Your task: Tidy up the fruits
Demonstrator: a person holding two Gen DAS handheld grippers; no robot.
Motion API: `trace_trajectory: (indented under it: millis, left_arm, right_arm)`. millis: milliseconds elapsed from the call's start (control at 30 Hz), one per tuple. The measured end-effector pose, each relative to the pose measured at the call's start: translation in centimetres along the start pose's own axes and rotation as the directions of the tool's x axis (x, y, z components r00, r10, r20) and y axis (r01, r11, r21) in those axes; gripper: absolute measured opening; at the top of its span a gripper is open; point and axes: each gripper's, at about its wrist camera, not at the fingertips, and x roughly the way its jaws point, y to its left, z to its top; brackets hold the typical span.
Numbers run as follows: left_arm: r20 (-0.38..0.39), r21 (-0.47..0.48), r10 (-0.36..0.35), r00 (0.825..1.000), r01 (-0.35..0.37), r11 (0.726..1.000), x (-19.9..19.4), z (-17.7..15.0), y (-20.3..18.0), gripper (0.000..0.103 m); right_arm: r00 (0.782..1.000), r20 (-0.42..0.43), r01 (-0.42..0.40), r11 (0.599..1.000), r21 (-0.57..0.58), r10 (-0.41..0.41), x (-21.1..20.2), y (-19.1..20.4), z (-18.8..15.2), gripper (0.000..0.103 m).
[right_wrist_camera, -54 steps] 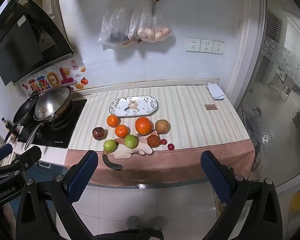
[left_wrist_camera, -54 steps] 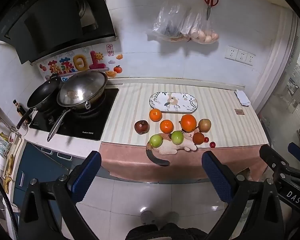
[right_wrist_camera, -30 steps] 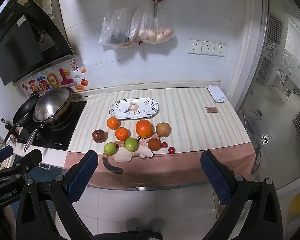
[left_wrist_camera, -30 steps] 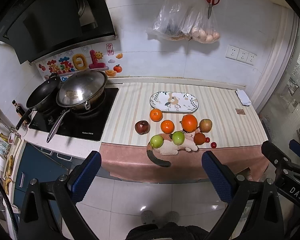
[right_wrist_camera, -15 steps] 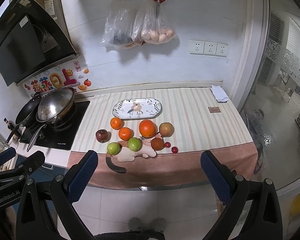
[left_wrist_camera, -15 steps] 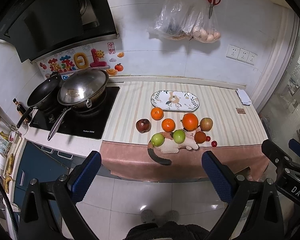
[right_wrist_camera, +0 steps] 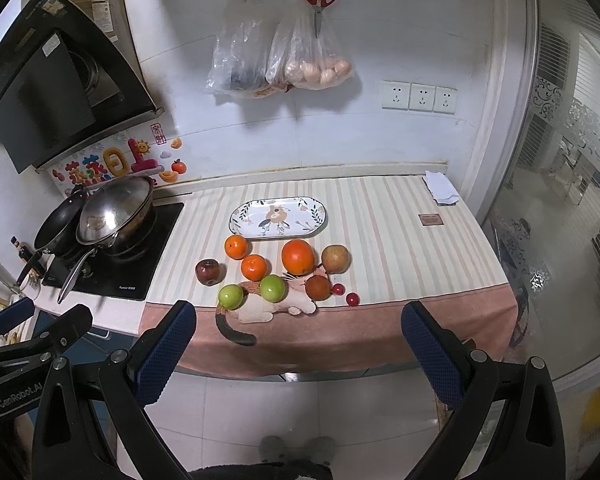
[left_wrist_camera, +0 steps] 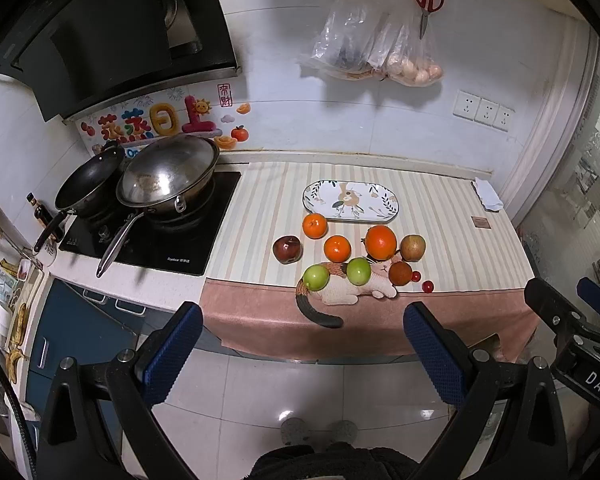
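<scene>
- Left wrist view: the desk point(left_wrist_camera: 440, 208) lay ahead, with bare striped cloth toward its right edge and along its back edge behind the plate point(left_wrist_camera: 351, 201).
- The fruits sat in a cluster near the front edge: two small oranges point(left_wrist_camera: 315, 225), a dark red apple point(left_wrist_camera: 287, 249), a big orange point(left_wrist_camera: 381, 242), a russet apple point(left_wrist_camera: 412, 247), two green apples point(left_wrist_camera: 316, 277) on a cat-shaped mat point(left_wrist_camera: 348, 288).
- A wok point(left_wrist_camera: 168, 176) and a black pan point(left_wrist_camera: 86, 184) stood on the hob at the left end.
- The left gripper point(left_wrist_camera: 300, 344) hung over the floor short of the front edge, fingers point(left_wrist_camera: 172, 348) spread wide, holding nothing.
- Right wrist view: the same cluster point(right_wrist_camera: 298, 257) lay just in front of the plate point(right_wrist_camera: 278, 217); the desk's right half was bare except for a folded cloth point(right_wrist_camera: 440, 193) at the back right corner.
- The right gripper point(right_wrist_camera: 300, 344) was released, fingers point(right_wrist_camera: 428, 350) wide apart, touching nothing.
</scene>
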Motion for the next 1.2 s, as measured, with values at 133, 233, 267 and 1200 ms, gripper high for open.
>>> trace_trajectory:
  millis: [133, 233, 267, 1200]
  left_arm:
    - [-0.001, 0.000, -0.001, 1.000, 0.001, 1.000, 0.0, 0.1, 0.0, 0.103]
    - [0.001, 0.001, 0.001, 1.000, -0.001, 1.000, 0.0, 0.1, 0.0, 0.103]
    - [0.002, 0.001, 0.001, 1.000, -0.001, 1.000, 0.0, 0.1, 0.0, 0.103]
    - [0.023, -0.001, 0.000, 1.000, 0.000, 1.000, -2.1, -0.1, 0.2, 0.103]
  right_arm:
    - [1.000, 0.002, 0.000, 1.000, 0.000, 0.000, -0.2, 0.2, -0.2, 0.103]
    - [1.000, 0.002, -0.005, 1.000, 0.001, 0.005, -0.4, 0.4, -0.2, 0.103]
    - [1.000, 0.003, -0.004, 1.000, 0.001, 0.004, -0.5, 0.5, -0.2, 0.103]
    - [1.000, 0.010, -0.025, 1.000, 0.010, 0.025, -1.4, 0.7, -0.4, 0.103]
